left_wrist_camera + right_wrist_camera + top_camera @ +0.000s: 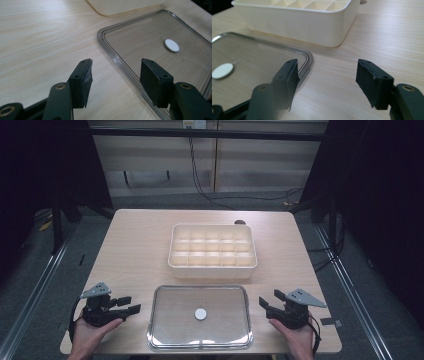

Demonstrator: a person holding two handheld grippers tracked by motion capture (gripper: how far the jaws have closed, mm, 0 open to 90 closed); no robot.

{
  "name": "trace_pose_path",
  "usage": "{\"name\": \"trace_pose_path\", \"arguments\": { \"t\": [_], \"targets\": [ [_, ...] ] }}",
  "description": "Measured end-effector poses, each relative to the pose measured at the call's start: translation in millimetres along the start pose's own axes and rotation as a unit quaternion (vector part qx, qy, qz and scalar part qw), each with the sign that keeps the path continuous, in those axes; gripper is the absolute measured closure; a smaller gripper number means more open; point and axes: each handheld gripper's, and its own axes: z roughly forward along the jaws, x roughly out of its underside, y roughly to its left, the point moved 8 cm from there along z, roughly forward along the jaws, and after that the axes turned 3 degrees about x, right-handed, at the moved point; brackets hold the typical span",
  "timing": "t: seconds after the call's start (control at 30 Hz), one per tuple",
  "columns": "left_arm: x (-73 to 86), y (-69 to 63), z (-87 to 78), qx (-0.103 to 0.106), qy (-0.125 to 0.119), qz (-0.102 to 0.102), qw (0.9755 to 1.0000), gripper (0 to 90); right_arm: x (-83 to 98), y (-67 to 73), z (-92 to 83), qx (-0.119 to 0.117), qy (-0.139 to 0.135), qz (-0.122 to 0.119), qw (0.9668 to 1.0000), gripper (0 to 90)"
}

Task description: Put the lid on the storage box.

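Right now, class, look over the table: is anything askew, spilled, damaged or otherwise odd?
Nothing stands out. The cream divided box sits square on the table, its compartments apparently empty. The clear lid lies flat before it, a white disc at its centre. The left claw and right claw are open, flanking the lid.

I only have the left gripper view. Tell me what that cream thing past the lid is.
Observer: A cream box split into many small compartments, behind the clear lid.
Operator: Report what's in it.
Observer: The compartments look empty from the high view.
Operator: Give me the right gripper.
Observer: The right gripper is open, off the lid's right edge, its fingers wide apart and holding nothing.
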Motion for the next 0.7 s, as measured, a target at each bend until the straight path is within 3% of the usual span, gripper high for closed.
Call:
{"name": "trace_pose_path", "arguments": {
  "t": [0.07, 0.17, 0.3, 0.33, 0.4, 0.43, 0.47, 0.5, 0.53, 0.57, 0.63, 0.67, 0.7],
  "targets": [
    [-0.1, -0.2, -1.1, 0.005, -0.001, -0.001, 1.0, 41.5, -1.2, -1.1, -0.7, -0.002, -0.004, 0.006, 1.0, 34.1],
    [-0.5, 1.5, -0.8, -0.019, -0.003, -0.009, 0.9998, 33.3, -2.0, -1.9, -3.9, -0.006, -0.005, 0.008, 0.9999, 34.1],
    [-1.7, -0.2, 0.5, -0.023, -0.004, -0.011, 0.9997, 31.5, -3.1, 1.7, -8.6, -0.028, -0.003, 0.016, 0.9995, 38.3],
    [-1.7, -1.5, 2.1, -0.014, -0.001, -0.011, 0.9998, 39.2, -2.4, 4.1, -10.0, -0.034, 0.008, 0.017, 0.9993, 38.3],
    [-1.5, -2.9, 4.7, -0.002, 0.01, 0.003, 0.9999, 42.2, -2.1, 5.9, -10.4, -0.038, 0.013, 0.019, 0.999, 38.0],
    [-2.2, -3.8, 5.6, -0.004, 0.012, 0.006, 0.9999, 42.1, -1.3, 7.5, -10.7, -0.042, 0.022, 0.024, 0.9986, 37.7],
    [-6.5, -5.3, 3.7, -0.02, -0.009, 0.007, 0.9997, 44.0, -0.1, 10.8, -10.5, -0.043, 0.038, 0.027, 0.998, 37.5],
    [-6.5, -5.3, 3.7, -0.02, -0.009, 0.007, 0.9997, 44.8, -0.1, 10.8, -10.5, -0.043, 0.038, 0.027, 0.998, 37.5],
    [-11.4, -6.8, 1.1, -0.033, -0.02, 0.02, 0.9991, 45.2, -0.7, 15.0, -10.4, -0.047, 0.051, 0.026, 0.9973, 37.6],
    [-13.1, -8.6, 1.4, -0.02, -0.021, 0.015, 0.9995, 45.8, -1.1, 16.6, -10.7, -0.044, 0.058, 0.018, 0.9971, 38.5],
    [-14.0, -9.6, 2.2, -0.016, -0.023, 0.014, 0.9995, 48.7, -2.3, 19.0, -10.9, -0.049, 0.066, 0.022, 0.9964, 38.5],
    [-14.6, -10.6, 4.9, -0.025, -0.01, 0.03, 0.9992, 49.7, -4.8, 22.3, -10.8, -0.053, 0.077, 0.039, 0.9948, 41.1],
    [-14.6, -10.6, 4.9, -0.025, -0.01, 0.03, 0.9992, 49.4, -4.8, 22.3, -10.8, -0.053, 0.077, 0.039, 0.9948, 41.1]
  ]
}}
